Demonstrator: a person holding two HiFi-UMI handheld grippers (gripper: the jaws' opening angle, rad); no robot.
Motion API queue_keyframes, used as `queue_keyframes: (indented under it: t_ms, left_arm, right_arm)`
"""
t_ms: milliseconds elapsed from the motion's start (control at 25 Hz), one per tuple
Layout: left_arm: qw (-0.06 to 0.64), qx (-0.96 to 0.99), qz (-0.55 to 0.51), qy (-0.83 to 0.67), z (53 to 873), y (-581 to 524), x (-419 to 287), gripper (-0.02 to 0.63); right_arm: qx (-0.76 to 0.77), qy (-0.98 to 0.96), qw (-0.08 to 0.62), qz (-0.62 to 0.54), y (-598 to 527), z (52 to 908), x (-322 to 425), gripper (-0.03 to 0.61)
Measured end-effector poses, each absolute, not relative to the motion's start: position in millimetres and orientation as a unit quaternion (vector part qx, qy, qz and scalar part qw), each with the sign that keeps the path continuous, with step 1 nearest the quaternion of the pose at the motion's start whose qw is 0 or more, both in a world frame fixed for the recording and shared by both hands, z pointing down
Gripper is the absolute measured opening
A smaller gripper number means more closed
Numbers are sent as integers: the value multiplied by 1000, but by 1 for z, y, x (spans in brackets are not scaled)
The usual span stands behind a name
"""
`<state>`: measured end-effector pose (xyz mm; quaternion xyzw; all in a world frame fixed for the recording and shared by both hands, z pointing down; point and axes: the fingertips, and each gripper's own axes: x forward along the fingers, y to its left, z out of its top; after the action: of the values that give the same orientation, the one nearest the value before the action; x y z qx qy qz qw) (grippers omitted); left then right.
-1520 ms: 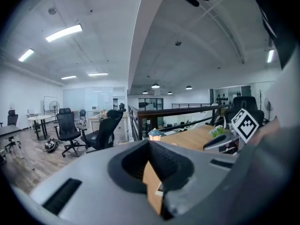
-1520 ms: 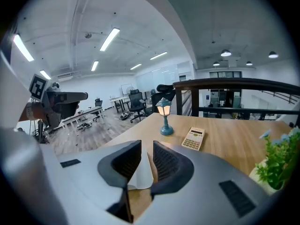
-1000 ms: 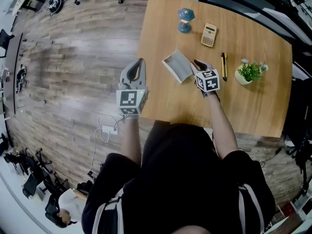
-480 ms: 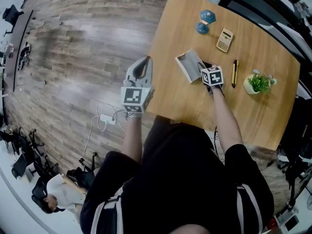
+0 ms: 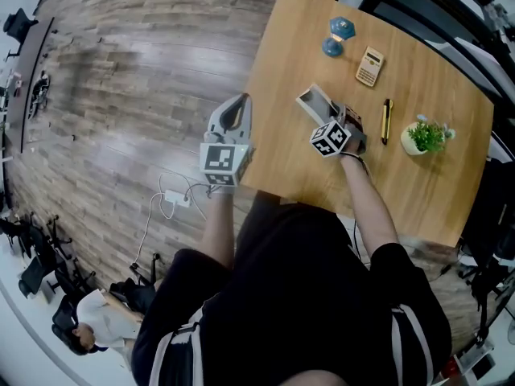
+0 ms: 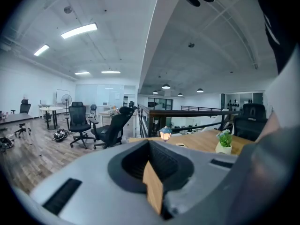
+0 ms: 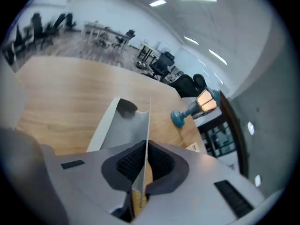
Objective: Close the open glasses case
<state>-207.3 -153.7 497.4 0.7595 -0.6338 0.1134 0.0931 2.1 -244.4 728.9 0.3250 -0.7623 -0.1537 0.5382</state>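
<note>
Just past case (image 5: pixel 314 100): lantern (image 5: pixel 338 32) (calculator (image 5: pixel 370 65) beside)

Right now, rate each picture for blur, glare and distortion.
Head view: sharp, evenly lit, table edges bowed by the wide lens, pale sheen on the floor. Left gripper view: strong fisheye with dark corners, bright ceiling lights, distant chairs clear. Right gripper view: tilted and smeared by motion, lamp and chairs soft, glasses case sharper.
</note>
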Motion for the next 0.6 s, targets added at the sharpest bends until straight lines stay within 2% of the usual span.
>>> queue_keyframes:
  t_ms: [120, 240, 320, 400, 600]
  left_arm:
    - [91, 760, 115, -634, 496, -154, -210, -2]
    - [92, 755, 115, -639, 496, -154, -216, -2]
    - [94, 752, 114, -642, 497, -153, -220, -2]
    - [96, 752, 114, -643, 499, -152, -221, -2]
    - [99, 757, 117, -635, 503, -153, -215, -2]
  right_arm:
    - [309, -701, 579, -280, -233, 728, -4, 31]
    - [292, -689, 588, -307, -219, 731, -9, 39]
    - [275, -701, 589, -293, -211, 735, -13, 92]
    - [260, -727, 583, -255, -205, 739, -16, 98]
    - [178, -799, 568, -82, -188, 739, -22, 183]
